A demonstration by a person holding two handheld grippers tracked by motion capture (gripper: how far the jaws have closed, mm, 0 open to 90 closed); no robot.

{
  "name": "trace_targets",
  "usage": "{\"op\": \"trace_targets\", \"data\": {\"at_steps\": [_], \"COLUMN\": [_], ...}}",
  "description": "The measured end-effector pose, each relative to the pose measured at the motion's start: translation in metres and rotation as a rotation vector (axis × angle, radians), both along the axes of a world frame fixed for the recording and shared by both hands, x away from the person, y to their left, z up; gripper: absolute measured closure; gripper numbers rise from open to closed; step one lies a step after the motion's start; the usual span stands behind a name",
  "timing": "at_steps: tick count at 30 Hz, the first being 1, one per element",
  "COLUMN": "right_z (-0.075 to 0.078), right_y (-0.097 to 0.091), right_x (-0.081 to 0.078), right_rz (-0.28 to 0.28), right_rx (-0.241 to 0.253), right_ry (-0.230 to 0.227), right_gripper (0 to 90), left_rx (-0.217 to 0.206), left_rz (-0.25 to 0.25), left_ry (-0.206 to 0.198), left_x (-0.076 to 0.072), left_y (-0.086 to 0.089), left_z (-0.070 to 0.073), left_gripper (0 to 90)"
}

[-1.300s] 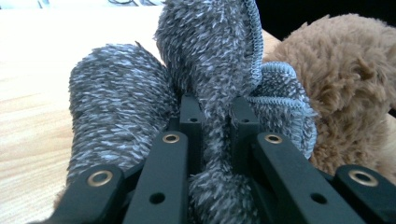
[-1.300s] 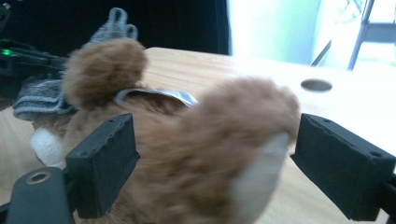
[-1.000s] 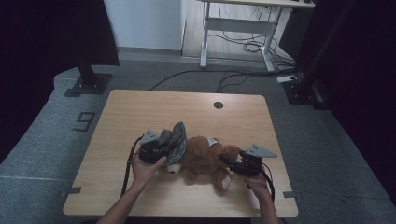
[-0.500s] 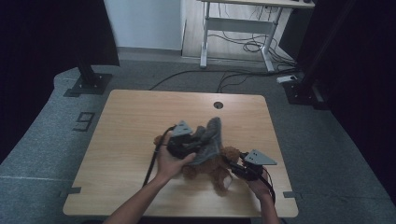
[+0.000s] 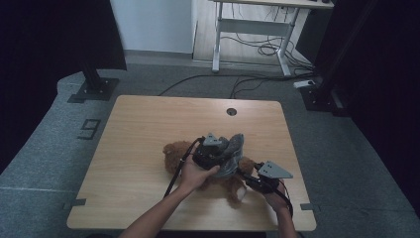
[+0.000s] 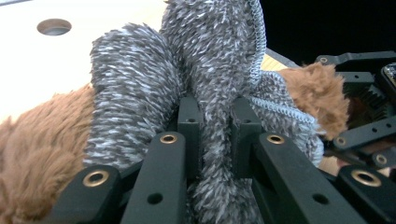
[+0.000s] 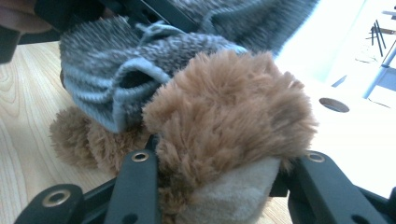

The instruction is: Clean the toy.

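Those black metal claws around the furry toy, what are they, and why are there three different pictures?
They are hand-held grippers: a person holds one in each hand, and each has two black jaws that pinch. The high view looks down from above the wooden table. There the left gripper and right gripper meet over a brown teddy bear lying on the table. The other two pictures come from cameras riding on the grippers, looking along their jaws. In the left gripper view, the jaws are clamped on a fuzzy grey garment, which drapes over the bear. In the right gripper view, the jaws have just been closing and now squeeze one of the bear's paws, brown fur with a beige sole.
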State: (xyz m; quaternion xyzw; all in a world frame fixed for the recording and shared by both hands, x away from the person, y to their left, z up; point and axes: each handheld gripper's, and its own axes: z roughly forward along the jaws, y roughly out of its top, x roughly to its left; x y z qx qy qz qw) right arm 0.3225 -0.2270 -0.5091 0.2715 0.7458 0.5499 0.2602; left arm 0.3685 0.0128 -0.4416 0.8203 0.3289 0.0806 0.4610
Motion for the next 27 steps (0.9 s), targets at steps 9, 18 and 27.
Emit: {"op": "trace_targets", "data": {"at_steps": [9,18,27], "right_z": [-0.003,-0.004,-0.005], "right_y": [-0.003,-0.003,-0.004], "right_x": [-0.001,0.0,0.0], "right_rz": [0.009,0.016,0.016], "right_rx": [-0.003,0.0,0.002], "right_ry": [-0.006,-0.009,-0.008], "right_gripper": [59.1,59.0,58.9], "left_rx": [-0.004,-0.083,-0.097], "left_rz": [0.092,0.182,0.13], "left_ry": [-0.068,0.006,-0.033], "left_x": [-0.003,0.01,0.0], "left_y": [0.048,0.115,0.094], "left_z": [0.011,0.008,0.022], "left_gripper": [78.2,77.6,77.3]}}
